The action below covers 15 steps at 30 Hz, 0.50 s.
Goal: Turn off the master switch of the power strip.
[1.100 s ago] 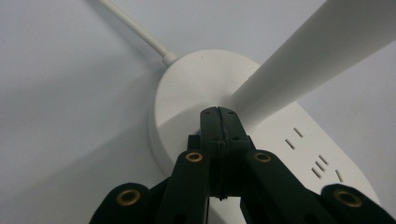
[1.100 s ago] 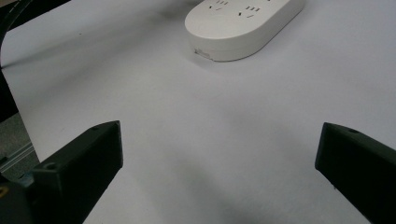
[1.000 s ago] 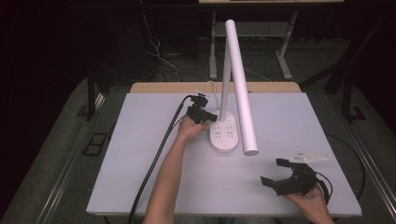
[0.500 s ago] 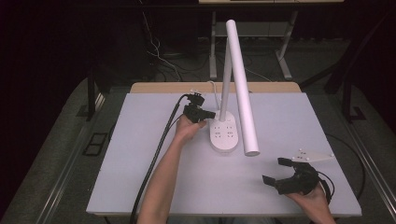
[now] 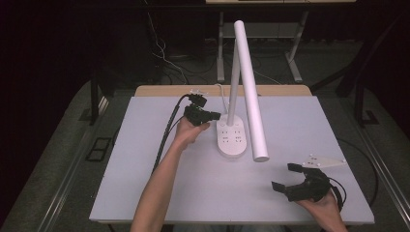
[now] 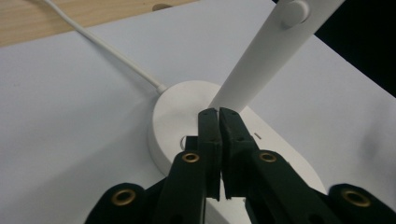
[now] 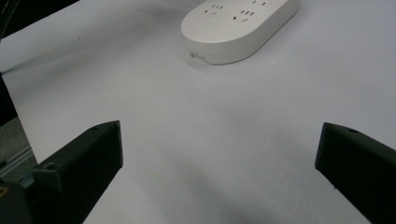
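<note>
Left gripper (image 5: 212, 116) extended toward table's far edge, jaws pressed together on nothing, tips just above lamp base (image 5: 232, 140) beside stem foot. Base at table (image 5: 145, 193) centre, nearer far edge. Right gripper (image 5: 285, 176) by near right corner, jaws spread wide. Base button partly hidden behind left jaws.

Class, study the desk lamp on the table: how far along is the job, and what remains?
Done: the desk lamp stands upright on the table, head angled down. In hand: the left gripper, jaws shut and empty, points at the lamp's base beside the stem, near a small switch-like mark. The right gripper waits open, apart. Left: no glow shows under the head, so switching on probably remains.
</note>
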Each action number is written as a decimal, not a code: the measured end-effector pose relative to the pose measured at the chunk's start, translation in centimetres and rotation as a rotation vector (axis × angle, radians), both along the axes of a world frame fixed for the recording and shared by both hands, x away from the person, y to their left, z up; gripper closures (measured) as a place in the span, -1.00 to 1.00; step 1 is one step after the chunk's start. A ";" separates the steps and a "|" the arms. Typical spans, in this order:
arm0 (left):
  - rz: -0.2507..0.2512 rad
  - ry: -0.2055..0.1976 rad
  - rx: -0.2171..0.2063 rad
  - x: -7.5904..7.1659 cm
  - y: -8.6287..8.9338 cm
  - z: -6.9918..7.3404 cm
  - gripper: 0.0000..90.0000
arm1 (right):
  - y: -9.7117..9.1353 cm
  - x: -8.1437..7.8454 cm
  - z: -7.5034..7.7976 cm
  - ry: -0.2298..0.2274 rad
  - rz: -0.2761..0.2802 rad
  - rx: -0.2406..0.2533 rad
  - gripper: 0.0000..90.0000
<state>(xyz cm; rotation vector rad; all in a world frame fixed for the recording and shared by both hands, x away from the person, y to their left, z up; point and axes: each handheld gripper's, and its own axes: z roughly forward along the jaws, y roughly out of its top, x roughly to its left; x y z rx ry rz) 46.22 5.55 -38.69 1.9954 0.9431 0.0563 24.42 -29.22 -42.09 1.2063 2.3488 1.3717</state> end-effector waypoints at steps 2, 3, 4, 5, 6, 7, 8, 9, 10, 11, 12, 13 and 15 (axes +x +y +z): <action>-0.007 -0.008 0.006 -0.3 0.3 0.3 0.92 | 0.0 0.0 0.0 0.000 -0.001 -0.001 -1.00; -0.005 -0.012 0.002 -0.5 0.4 0.4 0.91 | 0.0 0.0 0.0 -0.001 -0.001 -0.002 -1.00; 0.000 -0.013 -0.014 -0.7 0.6 0.5 0.90 | 0.0 0.0 0.0 -0.002 0.000 -0.002 -1.00; 0.002 -0.014 -0.018 -0.9 0.7 0.7 0.89 | 0.1 0.0 0.0 0.000 -0.004 0.000 -1.00; -0.002 -0.015 -0.016 -1.1 0.9 0.8 0.88 | 0.1 0.0 0.0 -0.001 -0.005 0.000 -1.00; -0.002 -0.014 -0.021 -1.3 1.1 0.9 0.85 | 0.1 0.0 0.0 0.001 -0.005 0.000 -1.00; -0.009 -0.020 -0.025 -1.5 1.3 1.1 0.82 | 0.2 0.0 0.0 0.001 -0.004 -0.001 -1.00; -0.007 -0.023 -0.037 -1.7 1.5 1.3 0.78 | 0.2 0.0 0.0 0.001 -0.002 -0.002 -1.00; -0.012 -0.026 -0.043 -1.8 1.7 1.5 0.72 | 0.2 0.0 0.0 0.003 -0.003 -0.002 -1.00; -0.012 -0.031 -0.052 -2.0 1.9 1.7 0.65 | 0.2 0.0 0.0 0.003 -0.002 -0.002 -1.00; -0.018 -0.045 -0.052 -2.2 2.1 1.8 0.59 | 0.2 0.0 0.0 0.002 -0.003 -0.002 -1.00; -0.023 -0.048 -0.050 -2.4 2.3 2.0 0.51 | 0.2 0.1 0.0 0.002 -0.003 -0.001 -1.00; -0.028 -0.051 -0.075 -2.9 2.7 2.2 0.34 | 0.2 0.1 0.0 0.001 -0.002 -0.002 -1.00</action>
